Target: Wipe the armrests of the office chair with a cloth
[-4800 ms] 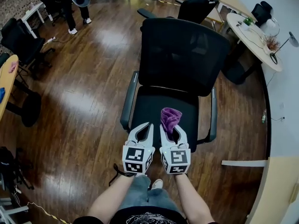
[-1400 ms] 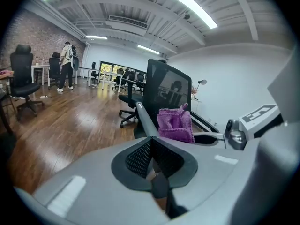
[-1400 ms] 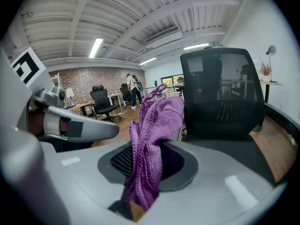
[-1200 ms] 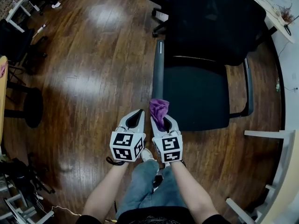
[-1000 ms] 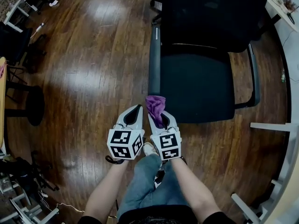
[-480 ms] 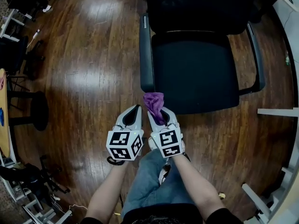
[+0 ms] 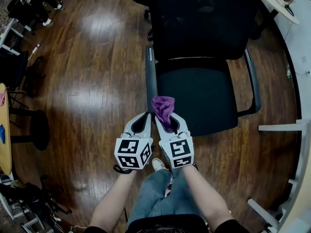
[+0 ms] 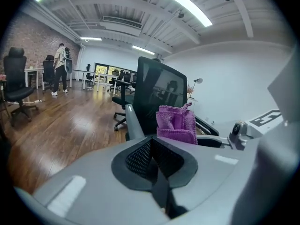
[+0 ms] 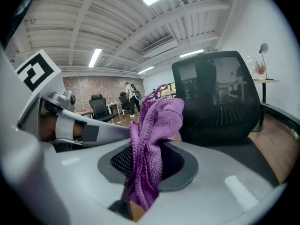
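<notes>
A black office chair [image 7: 204, 42] faces me, with a grey left armrest [image 7: 150, 79] and a right armrest [image 7: 252, 84]. My right gripper [image 7: 170, 123] is shut on a purple cloth [image 7: 164, 108], which sticks up from its jaws just short of the left armrest's near end. The cloth [image 9: 152, 144] fills the right gripper view in front of the chair's backrest [image 9: 215, 95]. My left gripper [image 7: 141, 123] is shut and holds nothing, close beside the right one. In the left gripper view the cloth [image 8: 177, 124] and the left armrest [image 8: 133, 123] show ahead.
Wooden floor [image 7: 92, 81] lies all around. A round black stool base [image 7: 40, 129] stands at the left, white furniture [image 7: 286, 127] at the right. Other chairs and a person [image 8: 60, 69] are far back. My legs [image 7: 155, 193] are below the grippers.
Over the last second the chair has shifted in my view and both grippers have stayed together, the cloth now near the left armrest's front end. Grips unchanged.
</notes>
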The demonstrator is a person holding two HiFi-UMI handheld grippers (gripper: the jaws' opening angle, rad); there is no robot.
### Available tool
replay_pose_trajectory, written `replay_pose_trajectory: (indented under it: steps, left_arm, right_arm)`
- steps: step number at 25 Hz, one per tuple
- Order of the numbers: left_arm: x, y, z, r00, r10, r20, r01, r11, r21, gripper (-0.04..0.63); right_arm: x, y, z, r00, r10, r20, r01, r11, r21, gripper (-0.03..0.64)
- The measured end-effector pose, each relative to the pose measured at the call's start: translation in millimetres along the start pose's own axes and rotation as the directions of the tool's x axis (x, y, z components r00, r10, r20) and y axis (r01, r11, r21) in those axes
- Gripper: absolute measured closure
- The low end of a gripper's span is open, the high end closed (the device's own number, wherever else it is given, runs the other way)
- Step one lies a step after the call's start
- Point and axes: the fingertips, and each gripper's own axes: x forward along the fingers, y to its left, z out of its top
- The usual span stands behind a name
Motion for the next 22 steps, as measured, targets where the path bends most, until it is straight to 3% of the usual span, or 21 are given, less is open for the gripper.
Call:
replay_pose_trajectory:
  steps: [10, 22]
  left_arm:
    - [73.8, 20.4, 62.0, 0.999, 0.049, 0.003, -0.049, 0.999, 0.014, 0.591]
    - [162.1, 42.0, 103.2, 0.994, 0.103, -0.034, -0.102, 0.995, 0.008, 0.591]
  right_arm:
    - [79.7, -70.3, 57.8, 0.999, 0.028, 0.043, -0.028, 0.999, 0.018, 0.517]
    - [172.8, -144.1, 60.5, 0.996, 0.085, -0.035, -0.084, 0.996, 0.021, 0.517]
